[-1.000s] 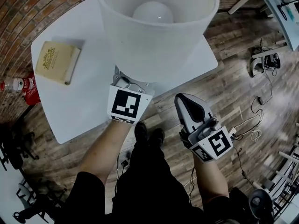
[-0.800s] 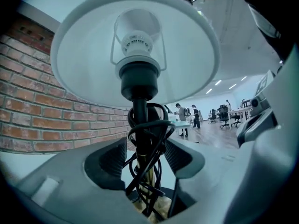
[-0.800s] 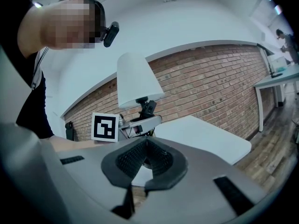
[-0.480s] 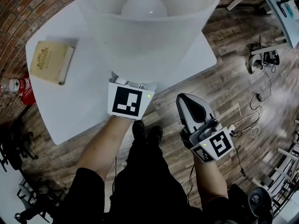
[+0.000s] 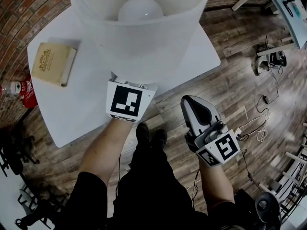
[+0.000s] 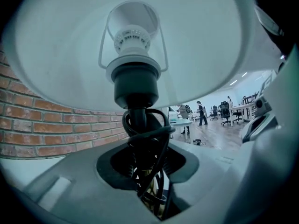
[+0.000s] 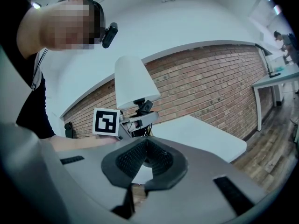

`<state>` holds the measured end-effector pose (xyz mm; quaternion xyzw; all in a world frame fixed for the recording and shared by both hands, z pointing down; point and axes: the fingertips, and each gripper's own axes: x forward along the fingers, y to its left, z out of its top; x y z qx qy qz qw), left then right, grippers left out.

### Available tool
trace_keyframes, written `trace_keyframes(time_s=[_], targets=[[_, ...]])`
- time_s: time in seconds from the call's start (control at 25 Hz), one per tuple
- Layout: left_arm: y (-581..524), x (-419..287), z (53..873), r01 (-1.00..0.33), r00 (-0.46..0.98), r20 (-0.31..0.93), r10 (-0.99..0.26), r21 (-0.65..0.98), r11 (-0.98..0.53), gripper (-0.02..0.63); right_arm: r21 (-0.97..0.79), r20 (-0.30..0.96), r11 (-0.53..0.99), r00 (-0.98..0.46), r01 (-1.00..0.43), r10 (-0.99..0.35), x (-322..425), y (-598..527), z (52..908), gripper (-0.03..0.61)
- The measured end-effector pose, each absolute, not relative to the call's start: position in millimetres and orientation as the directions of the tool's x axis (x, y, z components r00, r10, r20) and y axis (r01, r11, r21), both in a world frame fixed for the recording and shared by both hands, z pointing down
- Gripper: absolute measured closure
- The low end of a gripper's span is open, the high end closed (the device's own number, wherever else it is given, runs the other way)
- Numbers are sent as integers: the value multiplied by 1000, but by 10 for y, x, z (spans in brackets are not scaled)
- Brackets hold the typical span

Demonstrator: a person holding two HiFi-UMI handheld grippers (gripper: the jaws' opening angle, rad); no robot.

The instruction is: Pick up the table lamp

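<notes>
The table lamp stands on the white table (image 5: 86, 104); its big white shade (image 5: 144, 42) with the bulb (image 5: 140, 8) fills the top of the head view. Under the shade's near rim only the marker cube (image 5: 125, 101) of my left gripper shows. In the left gripper view the black stem (image 6: 139, 125), wrapped in black cord, stands between the jaws of my left gripper (image 6: 142, 164), which are closing around it. My right gripper (image 5: 188, 99) hangs off the table's near edge over the floor, shut and empty. The right gripper view shows the lamp shade (image 7: 135, 85) ahead.
A tan book (image 5: 53, 63) lies on the table's left part. A red and white bottle (image 5: 19, 89) stands on the wooden floor at the left. Cables (image 5: 261, 133) trail on the floor at the right. The person's shoes (image 5: 151, 135) are under the table's near edge.
The shade and table have drifted a little left and up in the head view. The left gripper's cube stays at the shade's rim. The right gripper has not moved.
</notes>
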<state>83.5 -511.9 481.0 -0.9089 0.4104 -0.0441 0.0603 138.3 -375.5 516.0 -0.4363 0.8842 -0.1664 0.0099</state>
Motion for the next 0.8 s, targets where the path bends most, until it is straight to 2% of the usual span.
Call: trace_keyframes(time_s=[0.44,0.8], targets=[[-5037,734,4607,-746,652,62,-756,-125,-654,491,-297,102,577,-627,-761,-773,1337,-3730,4918,565],[-4785,427,3984,-775,616,65,-785,-127,-619,491,-274,58,606,-642,-746,-764,1246,-3663,4244,565]])
